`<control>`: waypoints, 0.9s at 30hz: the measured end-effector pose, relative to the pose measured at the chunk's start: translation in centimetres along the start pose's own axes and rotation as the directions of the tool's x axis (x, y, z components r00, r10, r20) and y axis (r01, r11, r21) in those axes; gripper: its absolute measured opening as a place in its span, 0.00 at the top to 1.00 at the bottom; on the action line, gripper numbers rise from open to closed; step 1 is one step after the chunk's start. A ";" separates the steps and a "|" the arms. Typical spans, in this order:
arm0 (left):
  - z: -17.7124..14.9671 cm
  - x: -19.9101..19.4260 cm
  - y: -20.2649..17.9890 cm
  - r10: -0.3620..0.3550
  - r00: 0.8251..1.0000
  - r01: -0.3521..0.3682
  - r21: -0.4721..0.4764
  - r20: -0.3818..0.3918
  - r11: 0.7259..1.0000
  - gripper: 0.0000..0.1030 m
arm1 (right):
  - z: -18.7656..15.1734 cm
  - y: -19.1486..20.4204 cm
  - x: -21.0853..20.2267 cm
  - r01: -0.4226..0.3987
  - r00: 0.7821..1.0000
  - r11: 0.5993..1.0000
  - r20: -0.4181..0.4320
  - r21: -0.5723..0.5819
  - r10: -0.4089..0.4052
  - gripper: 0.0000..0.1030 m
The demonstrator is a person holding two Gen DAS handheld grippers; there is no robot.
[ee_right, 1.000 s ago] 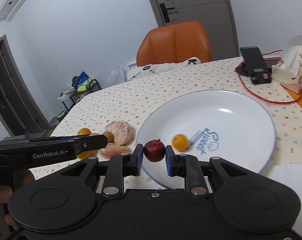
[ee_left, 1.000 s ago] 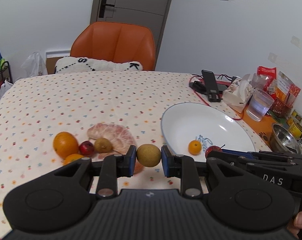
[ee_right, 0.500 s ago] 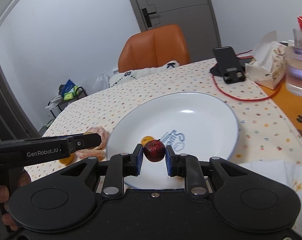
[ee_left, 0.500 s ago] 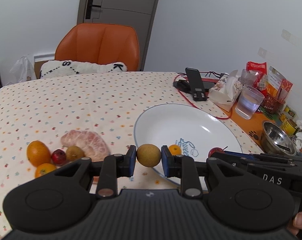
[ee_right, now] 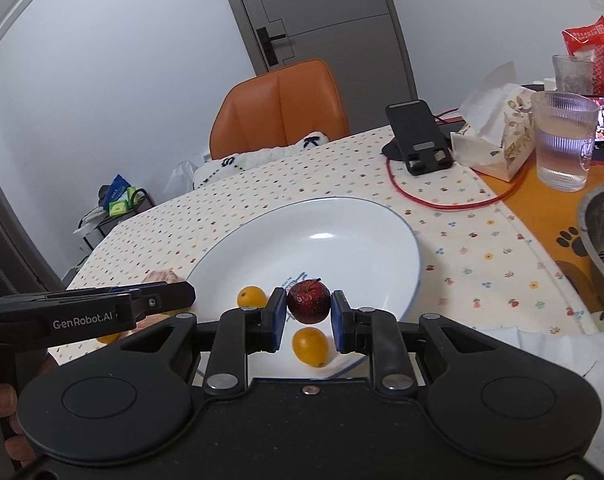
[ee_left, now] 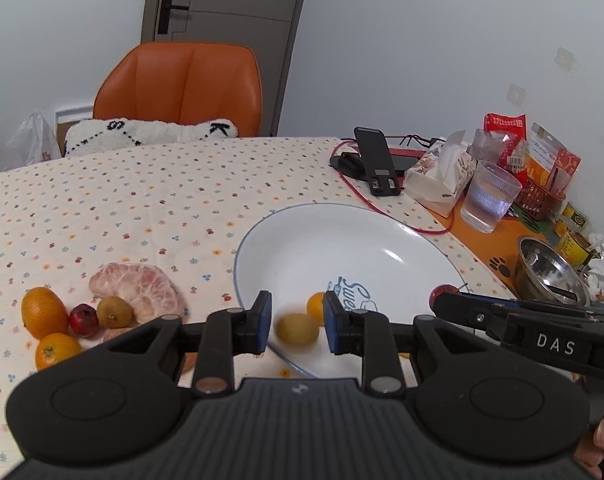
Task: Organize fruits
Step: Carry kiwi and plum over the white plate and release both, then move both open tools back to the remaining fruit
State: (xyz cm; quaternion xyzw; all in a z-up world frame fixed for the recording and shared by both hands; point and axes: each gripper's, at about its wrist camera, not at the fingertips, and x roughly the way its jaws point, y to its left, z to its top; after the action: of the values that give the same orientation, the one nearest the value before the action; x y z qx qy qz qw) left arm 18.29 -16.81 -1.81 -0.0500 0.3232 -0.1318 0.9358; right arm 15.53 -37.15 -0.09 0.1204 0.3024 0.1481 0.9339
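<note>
My left gripper (ee_left: pixel 296 322) stands open just above the near rim of the white plate (ee_left: pixel 342 216). A yellow-brown fruit (ee_left: pixel 297 329), blurred, lies loose between and below its fingers, next to a small orange (ee_left: pixel 316 307) in the plate. My right gripper (ee_right: pixel 308 320) is shut on a small red apple (ee_right: pixel 309 302) over the plate (ee_right: pixel 382 224), above the yellow-brown fruit (ee_right: pixel 310 346). In the left wrist view the right gripper (ee_left: pixel 442 300) reaches in from the right. On the cloth to the left lie a peeled pomelo (ee_left: pixel 142 292), a kiwi (ee_left: pixel 114 312), a red fruit (ee_left: pixel 83 319) and two oranges (ee_left: pixel 44 312).
Behind the plate are a phone stand (ee_left: pixel 376 160), a red cable (ee_left: pixel 382 216), a tissue box (ee_left: pixel 438 180) and a glass of water (ee_left: pixel 488 200). A metal bowl (ee_left: pixel 550 276) sits at the right. An orange chair (ee_left: pixel 182 88) stands at the table's far side.
My left gripper moved right over the plate and opened, letting the yellow-brown fruit drop into it. My right gripper carried the red apple further over the plate.
</note>
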 end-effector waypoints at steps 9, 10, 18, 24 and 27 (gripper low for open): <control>-0.1 -0.9 1.6 0.028 1.000 -0.029 -0.032 -0.010 0.999 0.67 | 0.0 0.5 0.2 -0.010 1.000 1.000 0.000 0.002 0.010 0.78; -0.1 -1.0 1.8 0.032 0.999 -0.033 -0.036 -0.011 0.999 0.66 | 0.0 0.6 0.3 -0.011 1.000 1.000 -0.001 0.001 0.011 0.78; -0.2 -2.6 3.1 0.092 0.996 -0.092 -0.036 0.011 0.995 0.34 | 0.1 1.7 0.5 -0.011 1.000 1.000 0.006 -0.004 0.011 0.62; -0.4 -3.4 4.6 0.131 0.991 -0.129 -0.054 0.022 0.990 0.25 | 0.0 2.7 0.7 -0.019 1.000 1.000 0.010 -0.019 0.019 0.45; -0.5 -3.7 5.4 0.147 0.989 -0.145 -0.064 0.019 0.987 0.25 | 0.0 3.2 0.8 -0.024 1.000 0.999 0.010 -0.028 0.024 0.38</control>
State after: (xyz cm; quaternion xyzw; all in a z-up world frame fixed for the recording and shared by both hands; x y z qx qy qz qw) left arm 16.33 -10.63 -0.99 -0.0568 0.3190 -0.0523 0.9446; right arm 15.51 -33.88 0.53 0.1118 0.2941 0.1629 0.9351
